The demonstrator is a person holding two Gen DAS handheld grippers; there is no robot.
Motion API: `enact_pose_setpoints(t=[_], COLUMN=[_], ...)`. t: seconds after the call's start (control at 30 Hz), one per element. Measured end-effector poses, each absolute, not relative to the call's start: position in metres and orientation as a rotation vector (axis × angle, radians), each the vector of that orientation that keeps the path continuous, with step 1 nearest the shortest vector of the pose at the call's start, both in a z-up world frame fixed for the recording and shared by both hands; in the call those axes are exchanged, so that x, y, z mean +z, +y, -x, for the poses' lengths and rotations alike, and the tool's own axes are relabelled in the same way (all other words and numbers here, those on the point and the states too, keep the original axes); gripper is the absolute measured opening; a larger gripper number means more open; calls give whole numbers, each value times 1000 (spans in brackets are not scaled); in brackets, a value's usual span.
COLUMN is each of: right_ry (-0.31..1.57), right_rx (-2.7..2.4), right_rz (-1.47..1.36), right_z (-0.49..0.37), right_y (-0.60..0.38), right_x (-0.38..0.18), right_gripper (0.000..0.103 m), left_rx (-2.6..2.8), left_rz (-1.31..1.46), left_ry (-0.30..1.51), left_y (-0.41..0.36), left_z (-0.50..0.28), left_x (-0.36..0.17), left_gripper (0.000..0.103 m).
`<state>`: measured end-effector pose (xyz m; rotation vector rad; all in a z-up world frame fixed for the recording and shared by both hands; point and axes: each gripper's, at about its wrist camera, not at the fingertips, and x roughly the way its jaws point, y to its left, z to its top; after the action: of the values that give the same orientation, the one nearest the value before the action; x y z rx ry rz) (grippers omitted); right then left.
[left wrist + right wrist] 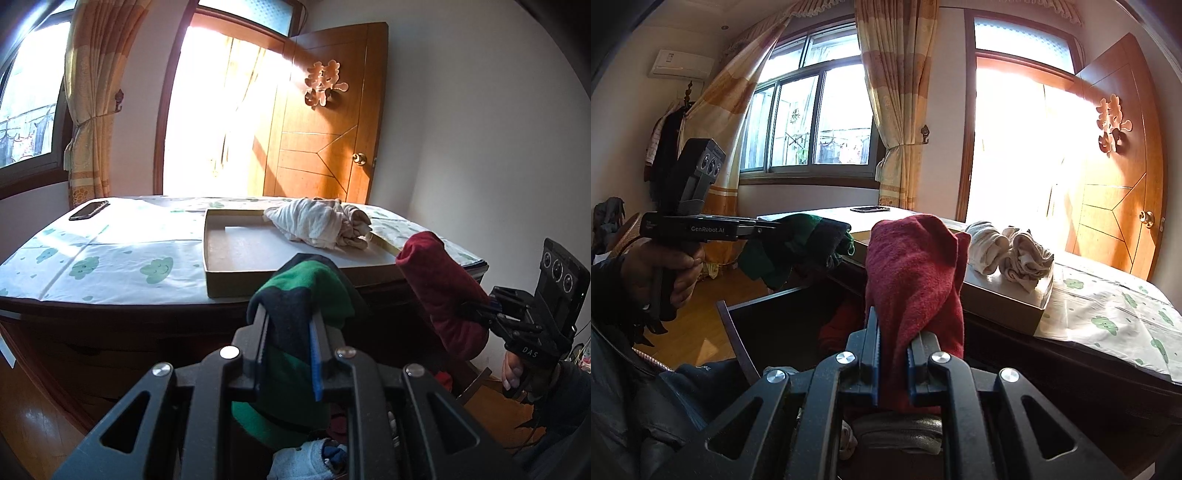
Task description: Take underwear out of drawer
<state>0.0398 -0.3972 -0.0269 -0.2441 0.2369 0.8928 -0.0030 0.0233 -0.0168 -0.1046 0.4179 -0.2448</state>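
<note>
My left gripper (290, 325) is shut on green-and-black underwear (303, 284), held up in front of the dresser; the same gripper (775, 227) and garment (798, 243) show at the left of the right wrist view. My right gripper (892, 334) is shut on dark red underwear (916, 269), which stands up between its pads; in the left wrist view that gripper (476, 314) holds the red underwear (439, 291) at the right. Below both, the open drawer (768, 321) is dark, with more clothes (314, 458) in it.
A shallow cardboard tray (221, 254) lies on the dresser top with cream garments (325, 221) at its far corner. A cloud-print cloth (110, 251) covers the top, and a phone (88, 210) lies at the far left. A wooden door (325, 122) stands open behind.
</note>
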Motion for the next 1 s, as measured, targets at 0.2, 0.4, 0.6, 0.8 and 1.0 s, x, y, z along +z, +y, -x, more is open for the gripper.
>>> enact_pose_setpoints(t=[0.2, 0.4, 0.6, 0.8, 1.0], right_ry=[213, 185, 161, 145, 136], right_rx=[886, 880, 878, 881, 880], right_rz=[234, 226, 229, 230, 231], right_z=[-39, -39, -41, -43, -46], right_y=[-398, -398, -395, -393, -389], right_x=[-22, -14, -6, -1, 3], right_gripper=[11, 11, 11, 11, 11], left_rx=[-231, -222, -216, -211, -204], left_rz=[98, 85, 74, 65, 52], left_ry=[395, 363, 336, 320, 309], left_y=[24, 24, 23, 23, 23], left_z=[2, -1, -5, -9, -18], left_x=[-11, 1, 11, 17, 22], left_gripper=[16, 16, 16, 16, 16])
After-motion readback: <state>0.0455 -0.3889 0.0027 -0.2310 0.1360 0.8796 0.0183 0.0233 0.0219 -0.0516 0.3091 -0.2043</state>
